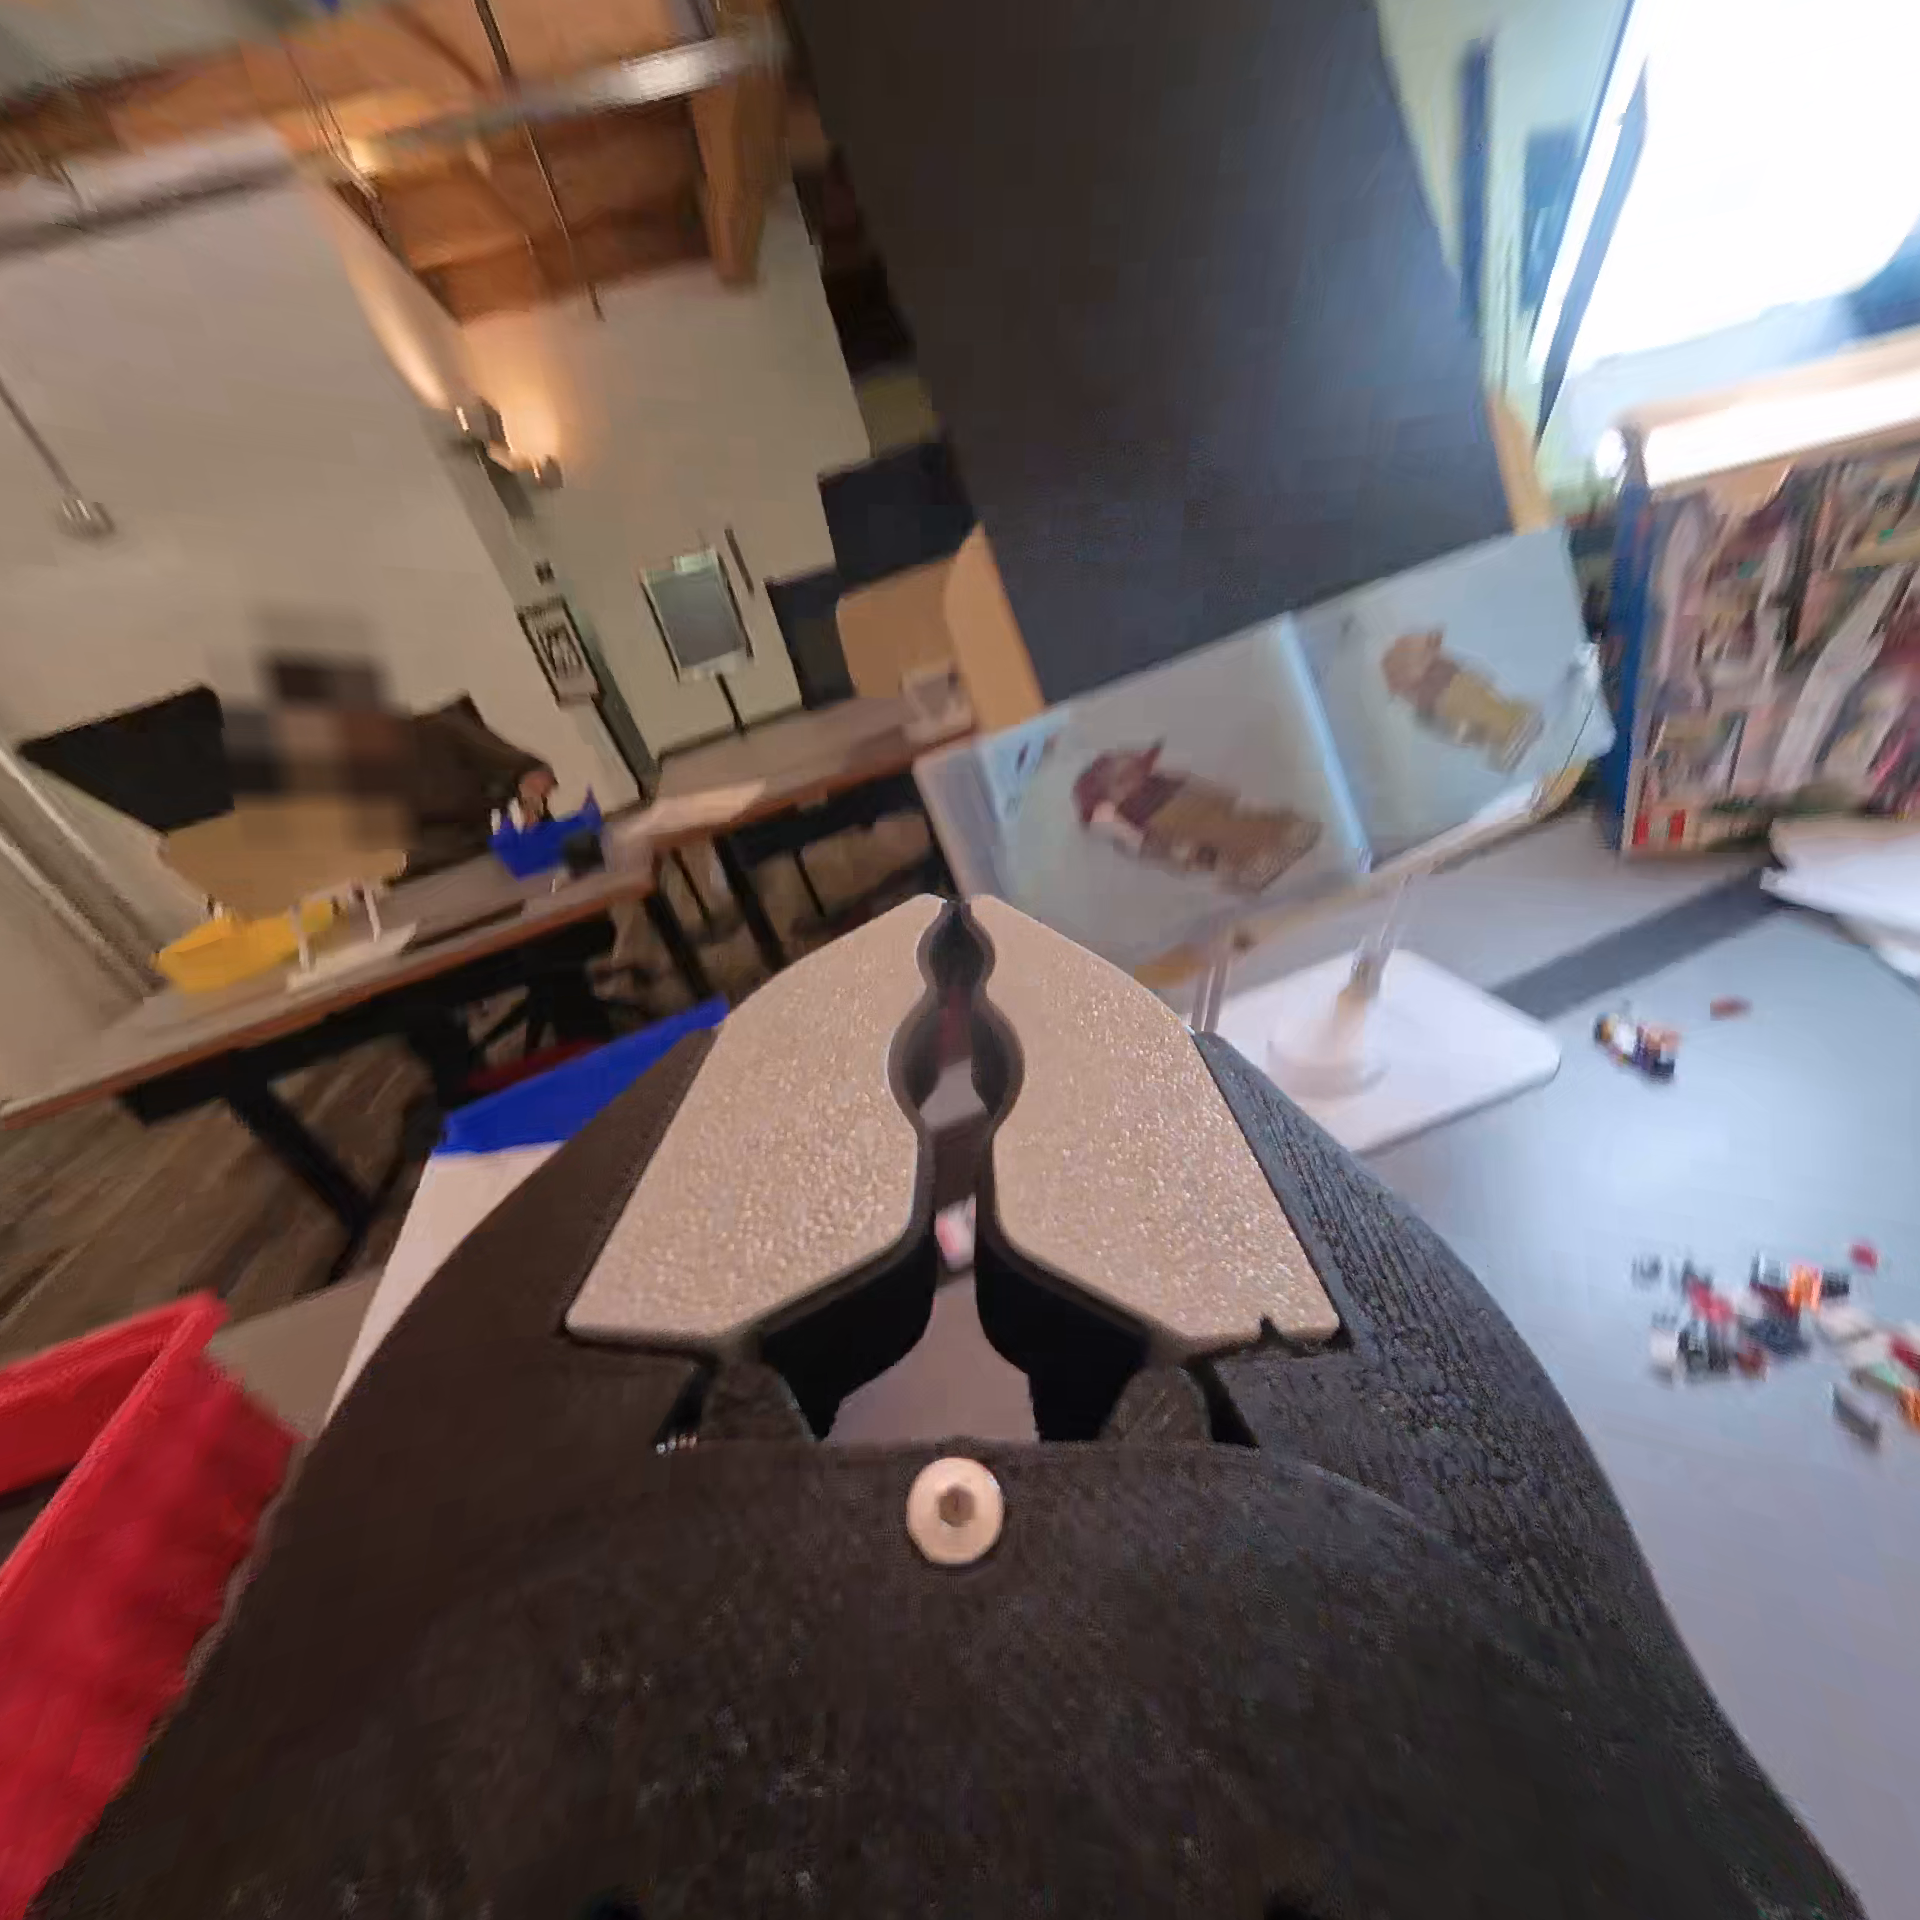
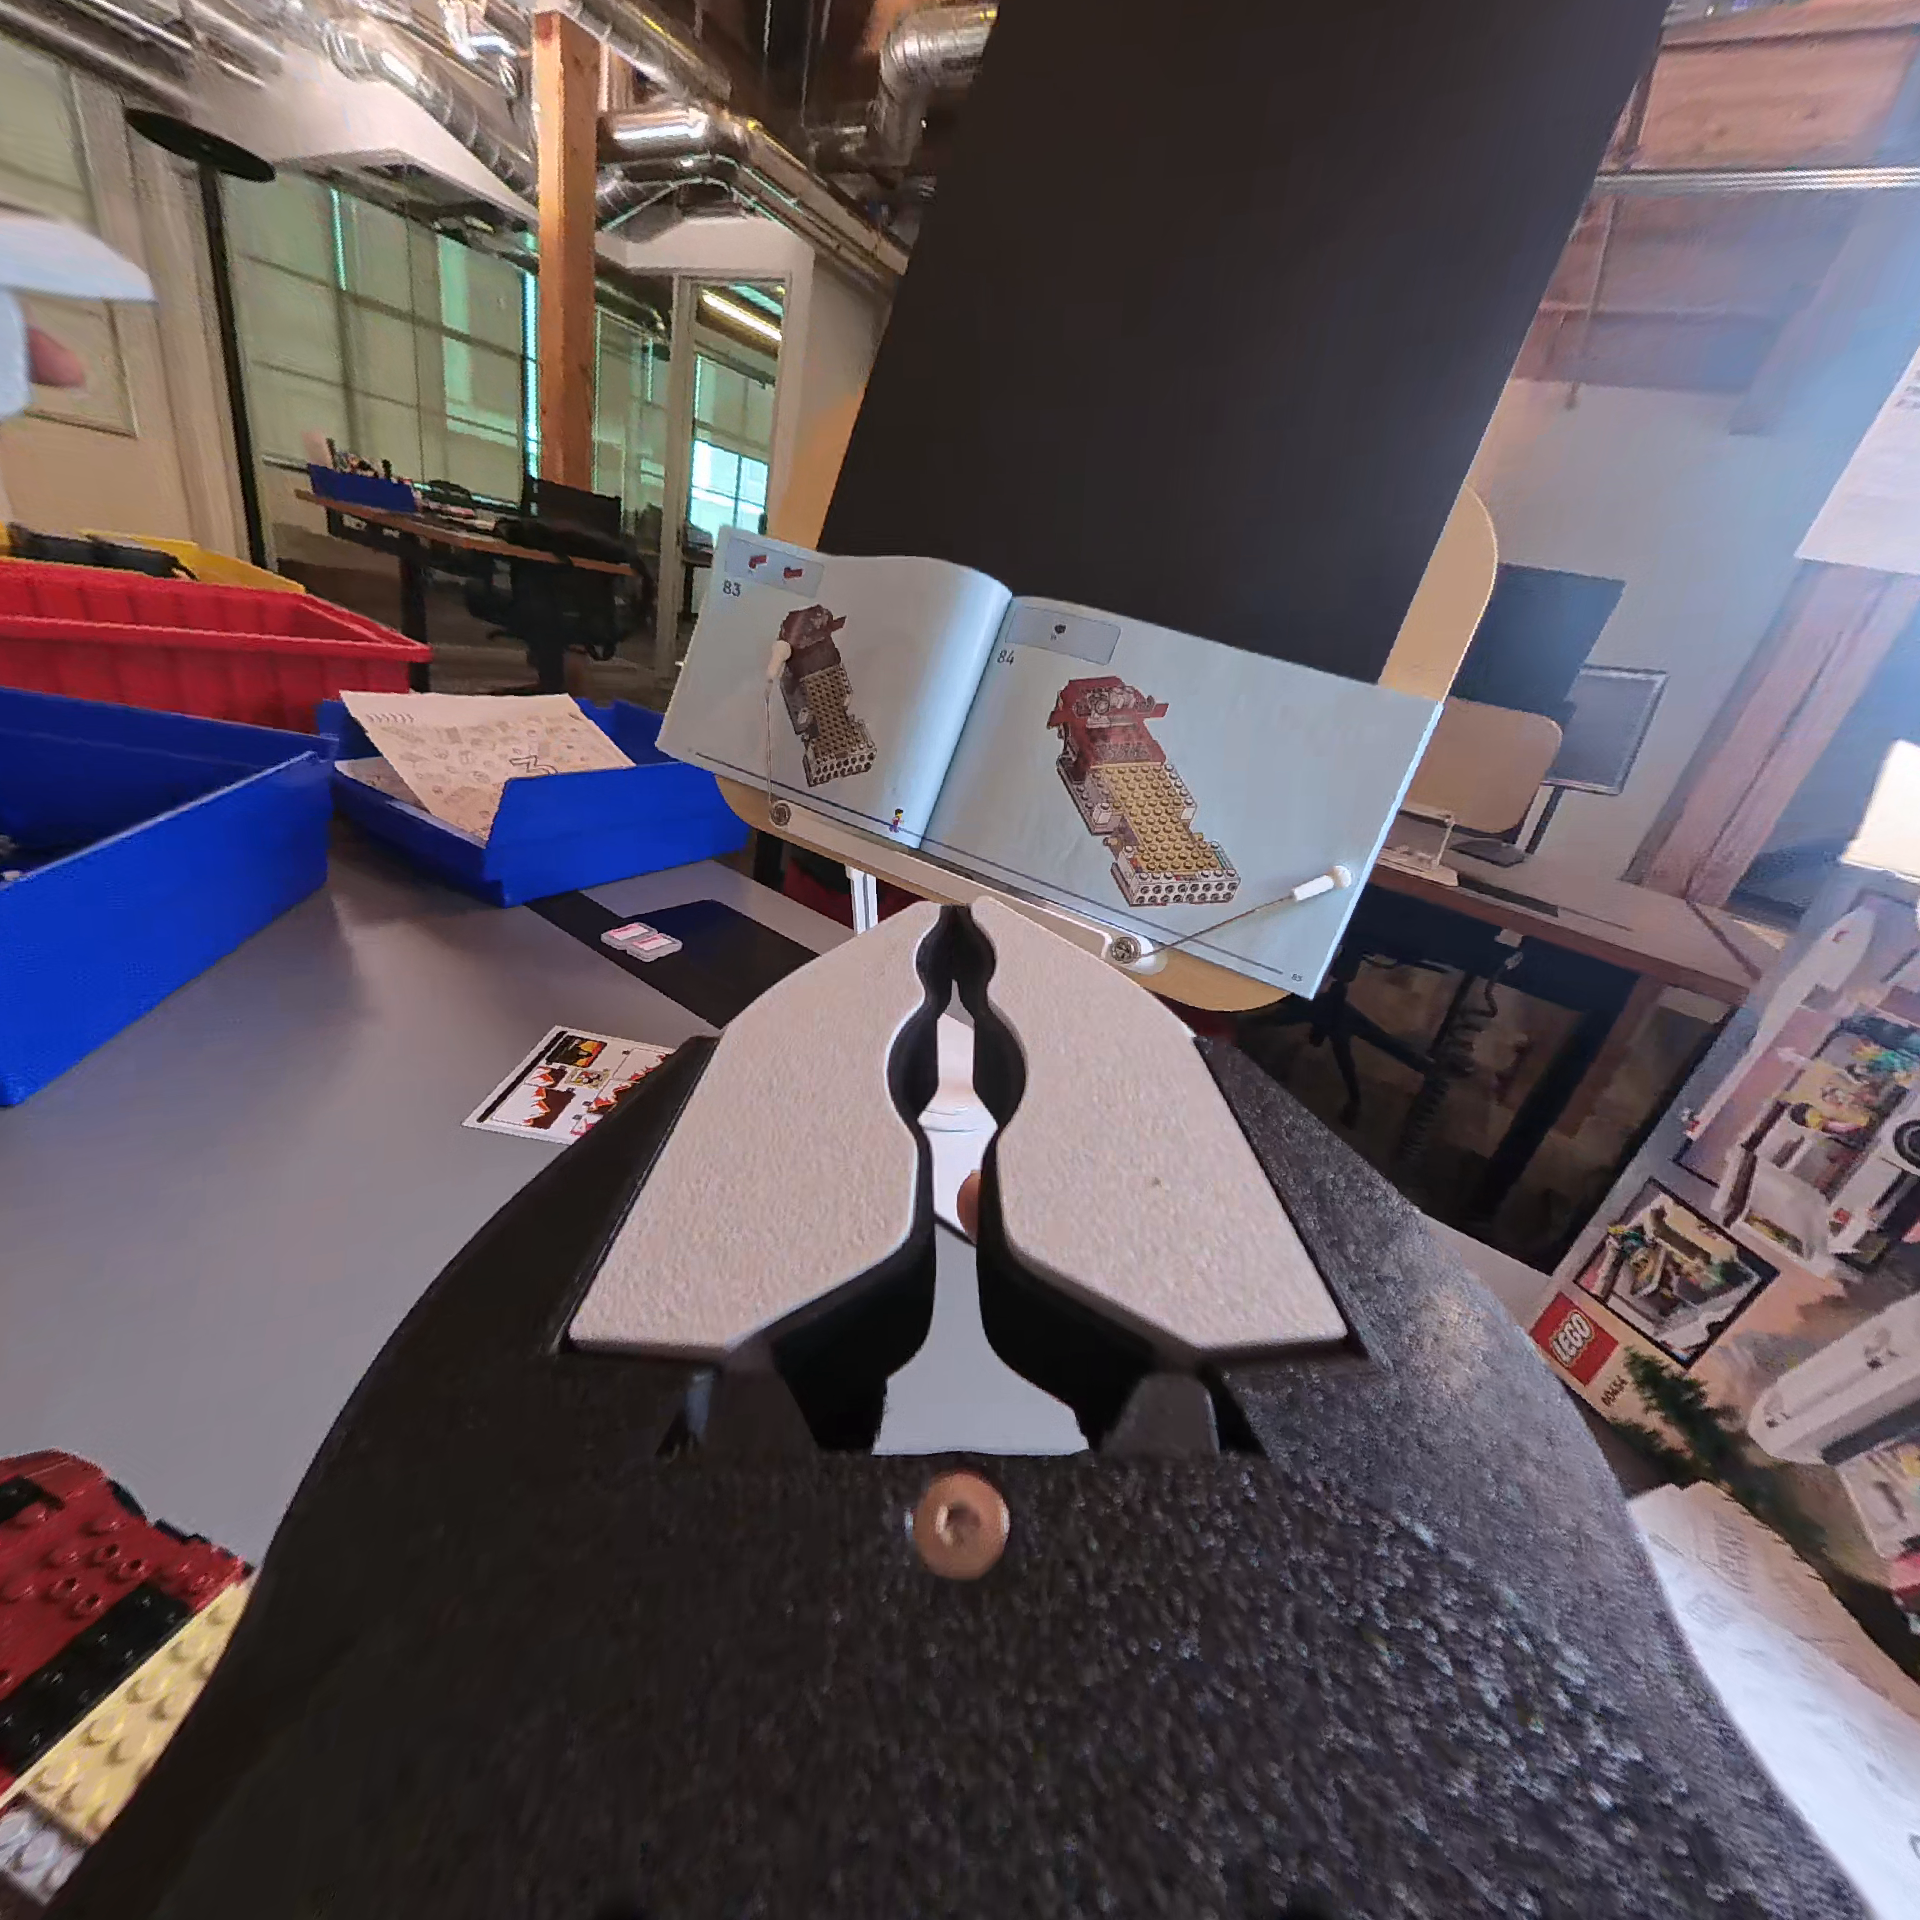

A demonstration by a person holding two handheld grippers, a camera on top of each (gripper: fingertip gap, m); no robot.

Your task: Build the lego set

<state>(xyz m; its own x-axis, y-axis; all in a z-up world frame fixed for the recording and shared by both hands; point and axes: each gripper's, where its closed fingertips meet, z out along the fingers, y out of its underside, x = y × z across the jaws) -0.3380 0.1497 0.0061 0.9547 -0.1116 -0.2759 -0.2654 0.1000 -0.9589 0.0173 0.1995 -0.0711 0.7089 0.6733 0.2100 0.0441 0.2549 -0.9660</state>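
Note:
My left gripper (image 1: 954,910) is shut, its tips meeting with nothing seen between them. It is raised over the grey table (image 1: 1558,1351) and points at an open instruction booklet (image 1: 1247,769) on a white stand. Loose small bricks (image 1: 1766,1320) lie on the table to its right. My right gripper (image 2: 956,914) is also shut at the tips, in front of the same booklet (image 2: 1039,769). A small brown round piece (image 2: 969,1200) shows through the slot farther back between its fingers; I cannot tell whether it is gripped. A partly built red, black and tan brick model (image 2: 94,1621) sits at lower left.
Blue bins (image 2: 145,862) (image 2: 540,821) and a red bin (image 2: 187,634) stand at the left. A sticker sheet (image 2: 566,1081) lies on the table. A toy set box (image 2: 1766,1195) stands at the right. A black board (image 2: 1247,312) rises behind the booklet. A person (image 1: 468,769) sits at a far table. There is about 35 cm between the tips of the two grippers.

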